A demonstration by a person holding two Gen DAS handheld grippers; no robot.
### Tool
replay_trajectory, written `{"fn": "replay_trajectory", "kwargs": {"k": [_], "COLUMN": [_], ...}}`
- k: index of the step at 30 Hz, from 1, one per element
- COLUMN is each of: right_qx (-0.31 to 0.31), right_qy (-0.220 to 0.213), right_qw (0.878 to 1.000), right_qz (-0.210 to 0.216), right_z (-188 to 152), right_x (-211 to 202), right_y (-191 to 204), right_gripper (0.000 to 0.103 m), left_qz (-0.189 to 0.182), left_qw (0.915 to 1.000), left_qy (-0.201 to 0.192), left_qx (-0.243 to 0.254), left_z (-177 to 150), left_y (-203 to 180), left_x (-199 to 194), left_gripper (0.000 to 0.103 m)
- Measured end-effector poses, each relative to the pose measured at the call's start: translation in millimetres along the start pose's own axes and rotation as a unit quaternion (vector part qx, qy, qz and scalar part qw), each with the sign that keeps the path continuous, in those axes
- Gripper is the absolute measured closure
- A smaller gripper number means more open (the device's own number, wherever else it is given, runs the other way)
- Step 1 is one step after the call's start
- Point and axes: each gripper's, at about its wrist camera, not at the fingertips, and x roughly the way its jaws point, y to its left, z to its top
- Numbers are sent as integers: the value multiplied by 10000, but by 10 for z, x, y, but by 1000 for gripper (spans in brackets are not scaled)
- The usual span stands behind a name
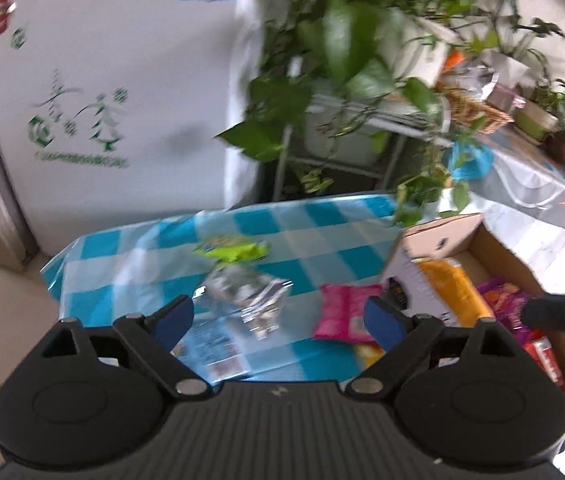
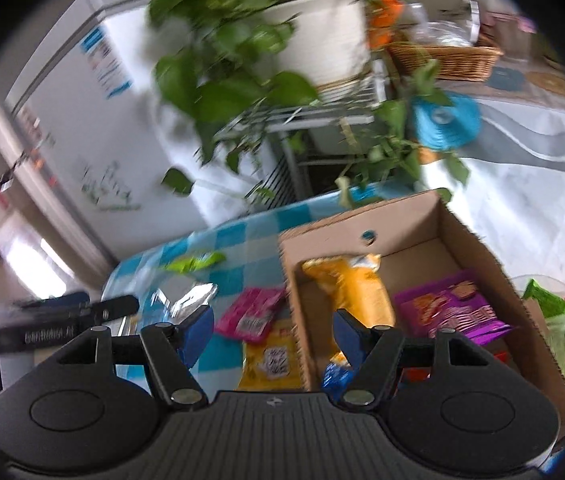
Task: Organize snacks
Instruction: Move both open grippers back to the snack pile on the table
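Left wrist view: the left gripper (image 1: 278, 318) gapes empty over a blue checked tablecloth (image 1: 322, 236) bearing one green packet (image 1: 232, 249), one silver packet (image 1: 248, 294) and one pink packet (image 1: 342, 311), fridge (image 1: 114, 80) upper left. Right wrist view: the right gripper (image 2: 272, 330) stands open, empty, before a cardboard box (image 2: 402, 220) at right holding one orange bag (image 2: 356, 284) and one purple bag (image 2: 448, 306).

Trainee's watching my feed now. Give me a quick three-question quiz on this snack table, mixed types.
1. True or false: the pink packet lies inside the box.
2. Which packet lies farthest from the grippers on the checked cloth: A silver, B green, C pink?
3. Fill in: the purple packet lies in the ___.

Key: 1 false, it lies on the cloth beside the box. 2 B, the green packet. 3 box.
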Motion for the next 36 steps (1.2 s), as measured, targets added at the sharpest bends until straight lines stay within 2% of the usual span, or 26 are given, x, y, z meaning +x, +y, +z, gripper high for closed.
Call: {"fn": "replay_trajectory", "kwargs": {"k": [7, 11, 17, 36], "right_qx": [-405, -676, -461, -498], "right_qy": [262, 368, 438, 299], "right_qw": [9987, 9969, 9980, 9981], "right_qz": [148, 174, 59, 201], "right_z": [-231, -293, -240, 110], "right_x": [62, 151, 276, 683], "right_y": [305, 432, 476, 710], "right_gripper": [31, 31, 31, 31], "left_qz": [302, 323, 371, 369], "left_qw": [9989, 9969, 9961, 9933], "left_qy": [148, 356, 712, 1057], "left_qx": [-319, -616, -378, -296], "left_z": [-37, -60, -147, -179], "left_y": [421, 555, 528, 461], "left_x": [143, 291, 521, 987], "left_gripper": [11, 11, 11, 11]}}
